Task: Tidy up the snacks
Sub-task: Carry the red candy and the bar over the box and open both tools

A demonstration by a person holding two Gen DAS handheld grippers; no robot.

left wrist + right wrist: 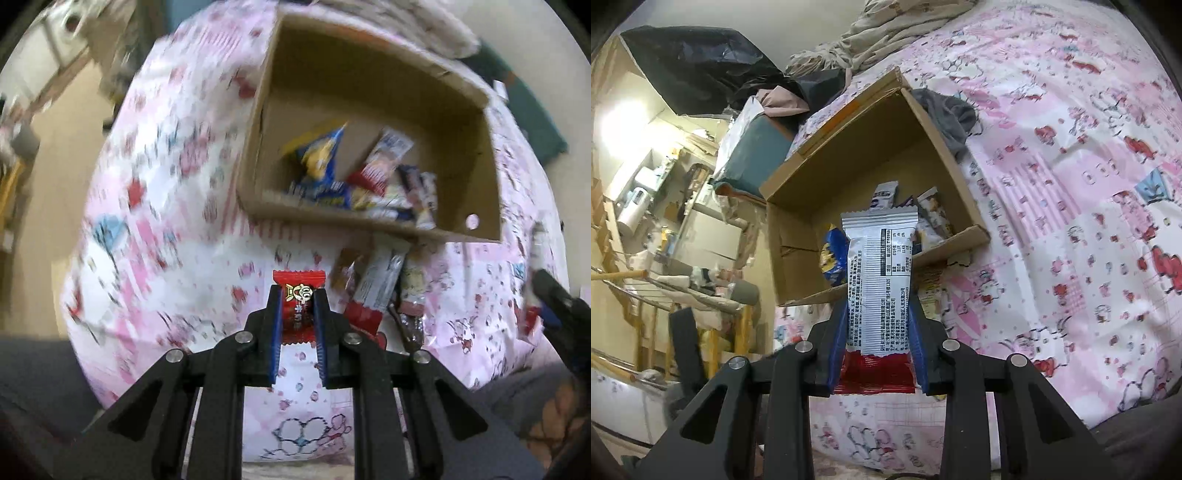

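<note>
My left gripper [298, 291] is shut on a small red candy packet [298, 306], held above the pink patterned bedspread, short of the open cardboard box [369, 218]. The box holds several snack packets [354, 184]. A few more snack packets [376, 291] lie on the bed just in front of the box. My right gripper [878, 299] is shut on a long silver and red snack bar [879, 280], held upright in front of the same box [798, 236]. The right gripper also shows at the right edge of the left wrist view [554, 299].
The bed is covered by a pink and white cartoon bedspread [1071, 221]. Crumpled bedding [886, 33] and a grey cloth [953, 118] lie behind the box. A black bag [698, 66] and cluttered shelves [646, 192] stand left of the bed.
</note>
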